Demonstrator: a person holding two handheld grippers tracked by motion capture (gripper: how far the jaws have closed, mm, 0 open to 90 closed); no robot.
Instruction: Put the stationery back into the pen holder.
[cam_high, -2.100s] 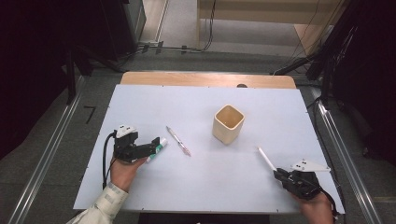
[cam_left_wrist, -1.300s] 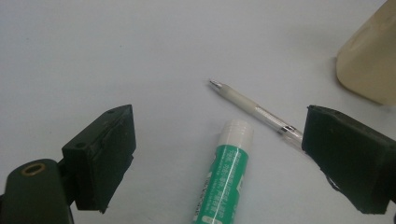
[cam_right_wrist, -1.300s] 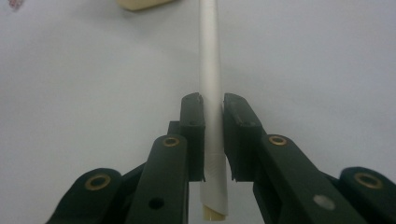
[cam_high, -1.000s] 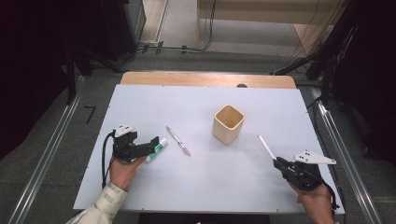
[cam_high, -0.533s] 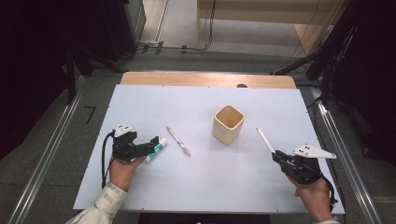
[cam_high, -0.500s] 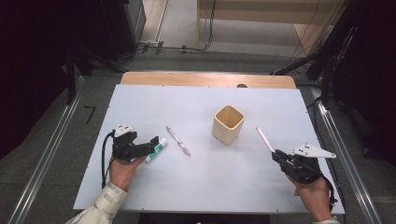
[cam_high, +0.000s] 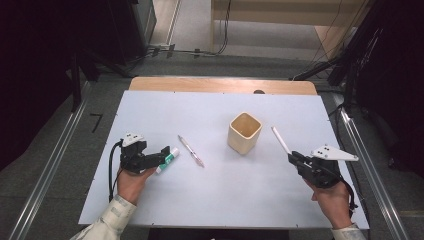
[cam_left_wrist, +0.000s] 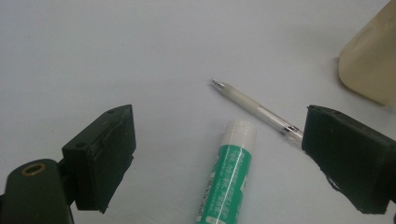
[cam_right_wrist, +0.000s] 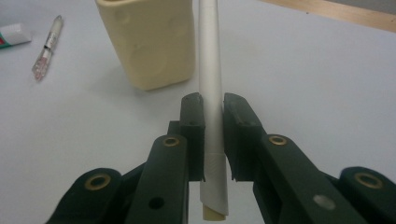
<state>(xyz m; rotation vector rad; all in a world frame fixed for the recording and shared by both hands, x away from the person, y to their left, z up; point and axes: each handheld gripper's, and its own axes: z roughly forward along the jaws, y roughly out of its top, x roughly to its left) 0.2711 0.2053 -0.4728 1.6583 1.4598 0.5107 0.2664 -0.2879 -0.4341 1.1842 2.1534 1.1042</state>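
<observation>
On my left side nothing had shifted since the earlier frames: the left gripper (cam_high: 150, 159) sat at the same spot near the table's (cam_high: 150, 107) left front, with the glue stick (cam_high: 167, 159) still lying where it was. On the right, the right gripper (cam_high: 298, 161) had moved forward and inward, carrying the white pen (cam_high: 280, 140) closer to the beige cup (cam_high: 245, 132).

In the left gripper view, I saw its jaws spread wide, gripping nothing. The green-and-white glue stick (cam_left_wrist: 227, 179) lay flat on the table between them, clear of both, its white cap pointing away from me. Just past the cap lay the clear pen (cam_left_wrist: 258, 109), its far end running behind the right-hand jaw.

Moving right, the clear pen (cam_high: 191, 150) rested on the table between the glue stick and the cup, which stood upright.

In the right gripper view, the jaws were pinching the white pen (cam_right_wrist: 209, 88) near its lower end. It ran straight out from the jaws toward the cup (cam_right_wrist: 150, 39), its shaft crossing the cup's right edge; I couldn't tell whether they touched.
</observation>
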